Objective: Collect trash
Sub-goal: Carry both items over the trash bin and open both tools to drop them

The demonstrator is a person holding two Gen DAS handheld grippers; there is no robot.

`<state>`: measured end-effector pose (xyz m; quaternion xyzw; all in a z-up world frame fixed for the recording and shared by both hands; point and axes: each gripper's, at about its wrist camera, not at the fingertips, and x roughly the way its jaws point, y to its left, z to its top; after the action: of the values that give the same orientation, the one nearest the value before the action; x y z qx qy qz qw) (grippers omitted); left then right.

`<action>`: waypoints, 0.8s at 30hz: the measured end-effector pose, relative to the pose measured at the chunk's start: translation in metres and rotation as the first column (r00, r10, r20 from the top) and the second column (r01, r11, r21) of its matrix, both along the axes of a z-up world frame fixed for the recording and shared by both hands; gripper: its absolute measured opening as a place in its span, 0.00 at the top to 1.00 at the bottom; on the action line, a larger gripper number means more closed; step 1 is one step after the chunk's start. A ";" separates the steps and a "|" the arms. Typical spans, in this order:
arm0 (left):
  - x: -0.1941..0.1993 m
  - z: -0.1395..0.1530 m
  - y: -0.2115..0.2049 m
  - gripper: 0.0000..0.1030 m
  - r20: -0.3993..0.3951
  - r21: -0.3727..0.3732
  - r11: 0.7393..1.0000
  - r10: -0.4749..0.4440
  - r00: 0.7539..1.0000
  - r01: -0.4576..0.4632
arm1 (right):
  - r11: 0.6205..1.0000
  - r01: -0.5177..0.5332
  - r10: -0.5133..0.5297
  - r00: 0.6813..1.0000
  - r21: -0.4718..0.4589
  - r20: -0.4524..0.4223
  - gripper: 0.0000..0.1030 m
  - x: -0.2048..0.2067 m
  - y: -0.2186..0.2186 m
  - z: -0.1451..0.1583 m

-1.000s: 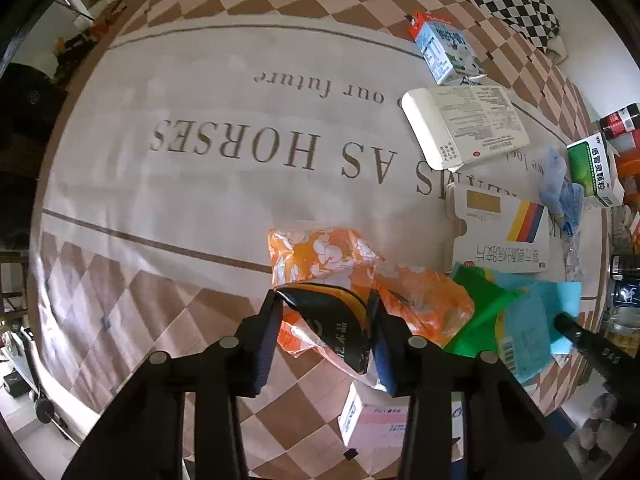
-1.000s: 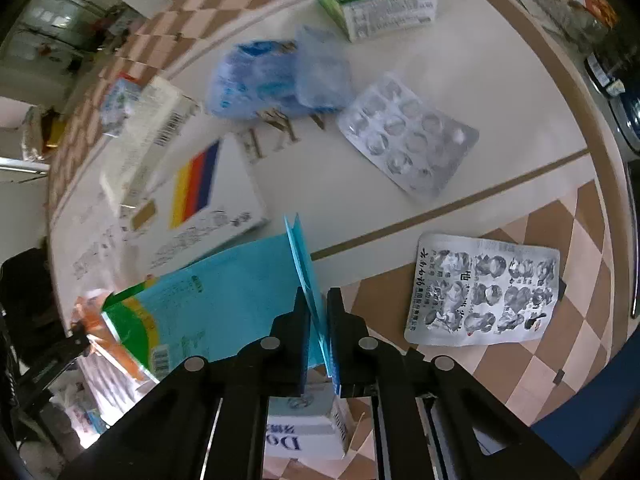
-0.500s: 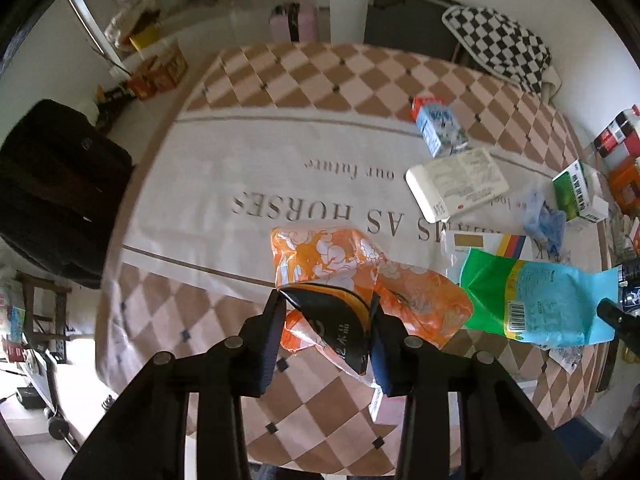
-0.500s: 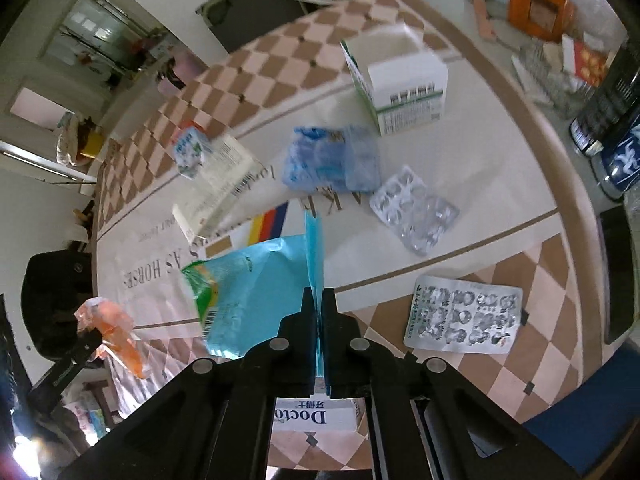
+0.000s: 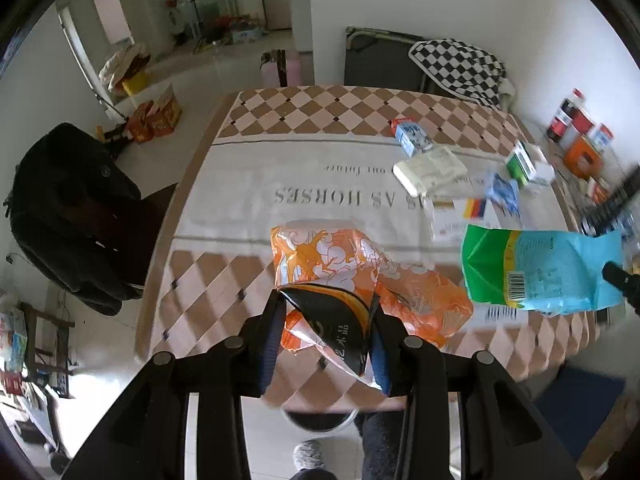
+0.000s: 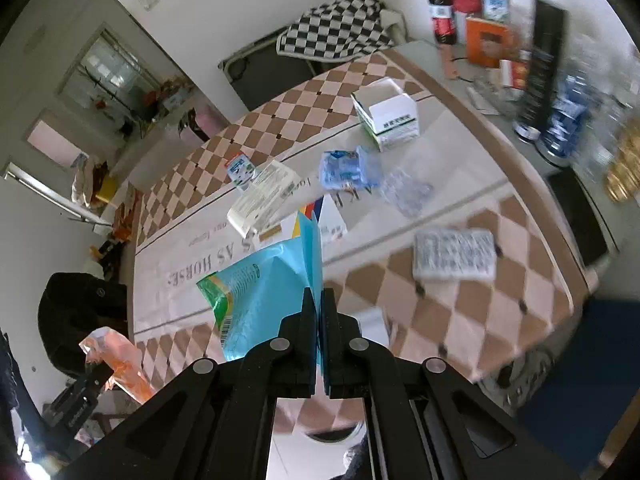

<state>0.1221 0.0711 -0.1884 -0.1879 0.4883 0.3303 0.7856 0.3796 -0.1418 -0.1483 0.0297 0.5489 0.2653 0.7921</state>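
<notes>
My left gripper (image 5: 326,304) is shut on an orange and black snack bag (image 5: 352,276) and holds it high above the table's near edge. My right gripper (image 6: 319,300) is shut on the edge of a blue and green pouch (image 6: 264,288), also lifted off the table. The pouch shows at the right of the left wrist view (image 5: 540,268), and the orange bag shows low left in the right wrist view (image 6: 116,360). More trash lies on the table: white medicine boxes (image 6: 264,200), a green and white box (image 6: 388,116), a blue wrapper (image 6: 344,168) and blister packs (image 6: 454,256).
The table (image 5: 280,120) has a checkered cloth with lettering. A small milk carton (image 5: 410,136) stands at the back. Bottles, cans and an orange box (image 6: 486,42) crowd the right side. A black chair with a coat (image 5: 68,216) stands left. A round bin rim (image 6: 332,434) shows below.
Both grippers have risen well above the table and pulled back toward its near edge, carrying the orange bag and the blue pouch. The room beyond the table has come into view.
</notes>
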 end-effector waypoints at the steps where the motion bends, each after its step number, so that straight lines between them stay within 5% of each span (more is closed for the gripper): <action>1: -0.013 -0.001 -0.005 0.66 0.002 -0.004 1.000 -0.009 1.000 0.009 | 1.000 0.012 -0.012 1.000 0.000 0.007 0.99 -0.016 -0.009 0.002; 7: -0.088 -0.023 -0.038 0.66 -0.021 -0.056 0.997 -0.055 0.998 0.053 | 0.997 0.068 -0.069 0.997 -0.042 -0.031 0.99 -0.121 -0.063 -0.020; 13: -0.140 -0.085 -0.061 0.66 -0.102 -0.194 0.981 -0.044 0.994 0.024 | 0.987 0.043 -0.073 0.977 -0.152 -0.202 0.99 -0.204 -0.099 -0.100; 18: -0.152 -0.173 -0.065 0.64 -0.174 -0.301 0.953 -0.012 0.985 -0.042 | 0.972 0.010 -0.081 0.952 -0.236 -0.294 0.98 -0.239 -0.099 -0.194; 24: -0.149 -0.319 -0.054 0.63 -0.249 -0.380 0.915 0.036 0.968 -0.132 | 0.963 0.002 -0.105 0.924 -0.270 -0.367 0.98 -0.252 -0.076 -0.332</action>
<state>-0.0265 0.0176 -0.5077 -0.3223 0.6262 0.2792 0.6528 0.1277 -0.2178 -0.4799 -0.0109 0.7206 0.1569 0.6753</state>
